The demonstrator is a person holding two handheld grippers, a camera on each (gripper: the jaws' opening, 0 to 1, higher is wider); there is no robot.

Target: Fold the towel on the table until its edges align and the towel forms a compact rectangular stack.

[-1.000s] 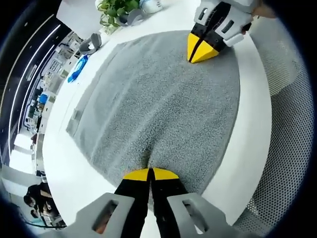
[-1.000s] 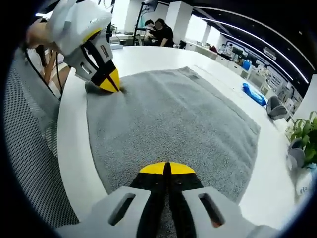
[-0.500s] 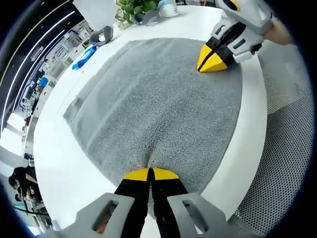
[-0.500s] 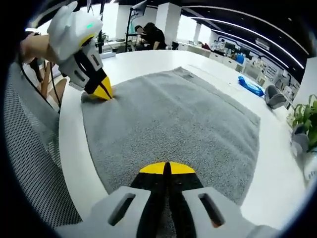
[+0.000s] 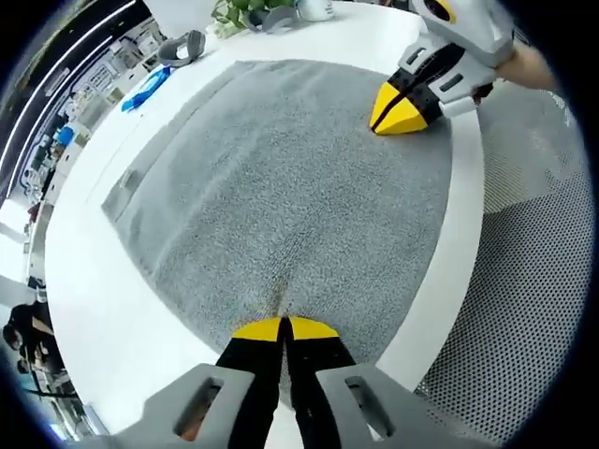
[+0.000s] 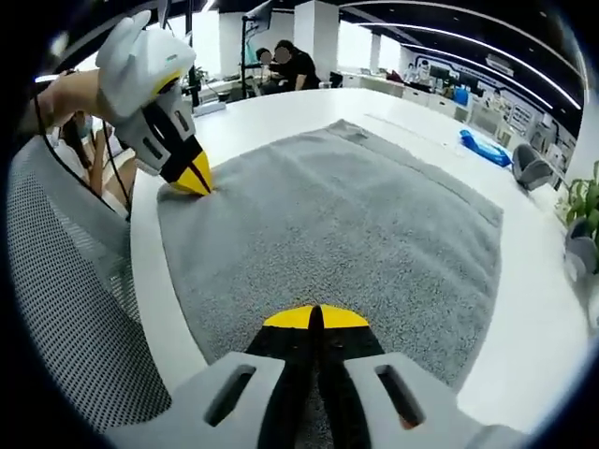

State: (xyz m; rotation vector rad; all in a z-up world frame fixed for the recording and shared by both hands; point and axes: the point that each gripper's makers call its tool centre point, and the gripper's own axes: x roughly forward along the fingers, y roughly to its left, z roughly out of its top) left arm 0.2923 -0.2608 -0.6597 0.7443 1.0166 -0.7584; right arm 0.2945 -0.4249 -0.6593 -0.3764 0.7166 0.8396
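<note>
**Pinching both near corners, first fold not yet made**

Gripping the grey towel (image 5: 281,178) at its near edge, the left tongs (image 5: 284,327) sit closed on one corner, yellow tips together with terry bunched between them. The right tongs (image 6: 314,318) are closed the same way on the other near corner. The towel lies flat and fully spread on the white table (image 5: 103,309), single layer, so by my judgement no fold is done: the whole stack is still to make.

Beyond the towel's far edge lie a blue packet (image 5: 145,86), a grey headset-like object (image 5: 182,45) and a potted plant (image 5: 245,11), all apart from the cloth. A mesh chair (image 5: 510,309) stands beside the towel's near edge. Nothing rests on the towel, so the fold path looks free.
</note>
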